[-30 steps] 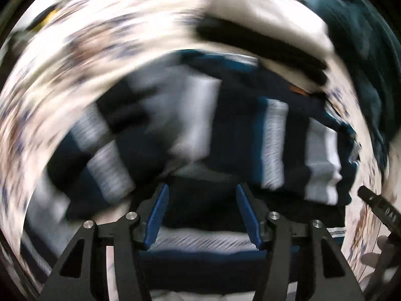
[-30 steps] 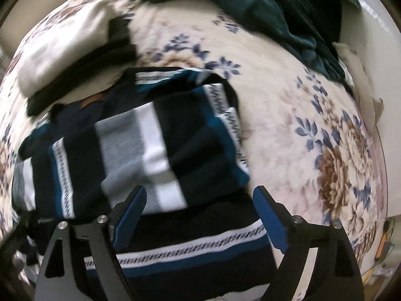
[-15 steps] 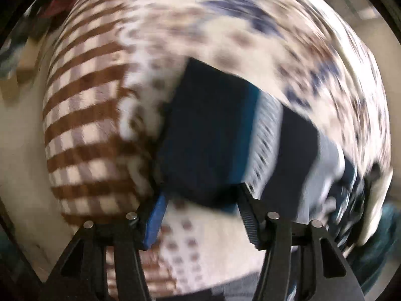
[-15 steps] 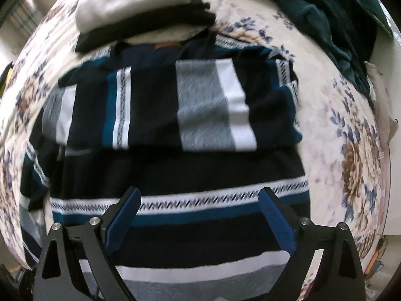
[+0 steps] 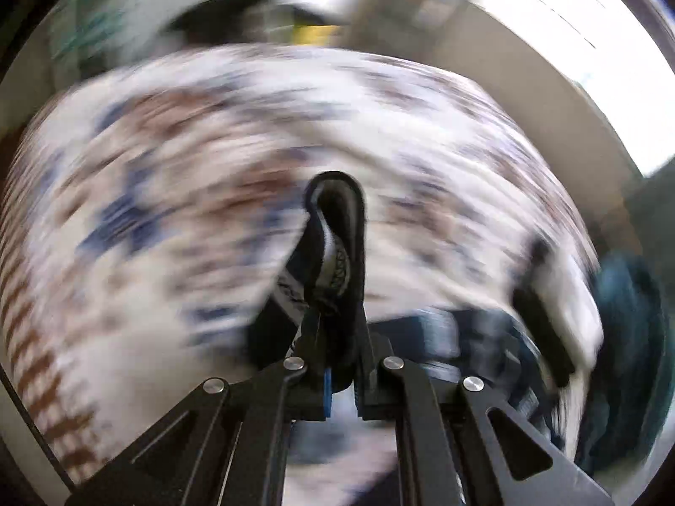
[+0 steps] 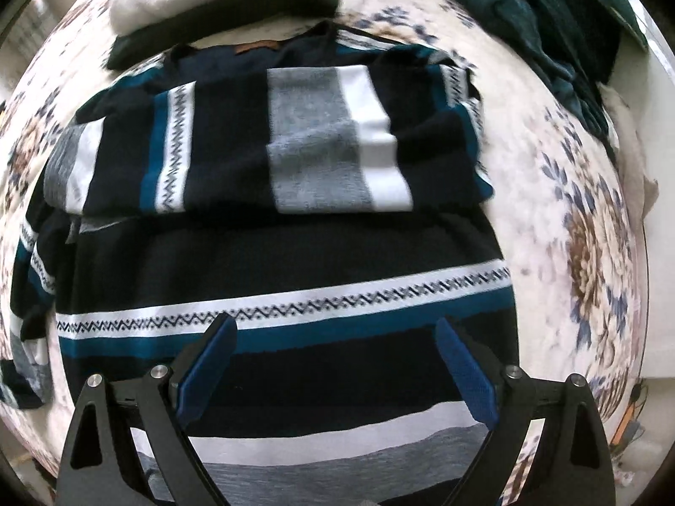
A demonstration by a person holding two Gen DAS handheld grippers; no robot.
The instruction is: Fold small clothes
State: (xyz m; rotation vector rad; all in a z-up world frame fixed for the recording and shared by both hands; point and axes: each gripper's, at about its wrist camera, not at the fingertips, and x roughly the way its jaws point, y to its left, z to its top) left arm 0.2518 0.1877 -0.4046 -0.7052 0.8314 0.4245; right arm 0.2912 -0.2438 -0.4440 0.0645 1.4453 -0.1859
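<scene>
On sweater (image 6: 270,261) collar: brown label (image 6: 257,46), writing unreadable.

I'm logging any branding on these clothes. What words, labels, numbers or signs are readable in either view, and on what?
None can be read.
Brown tag at the neckline of the striped sweater: any lettering is too small and blurred to read.
Zigzag bands on the sweater: knit pattern, not writing.
Left wrist view: too motion-blurred; the fabric fold pinched in the left claw shows only pattern.
</scene>
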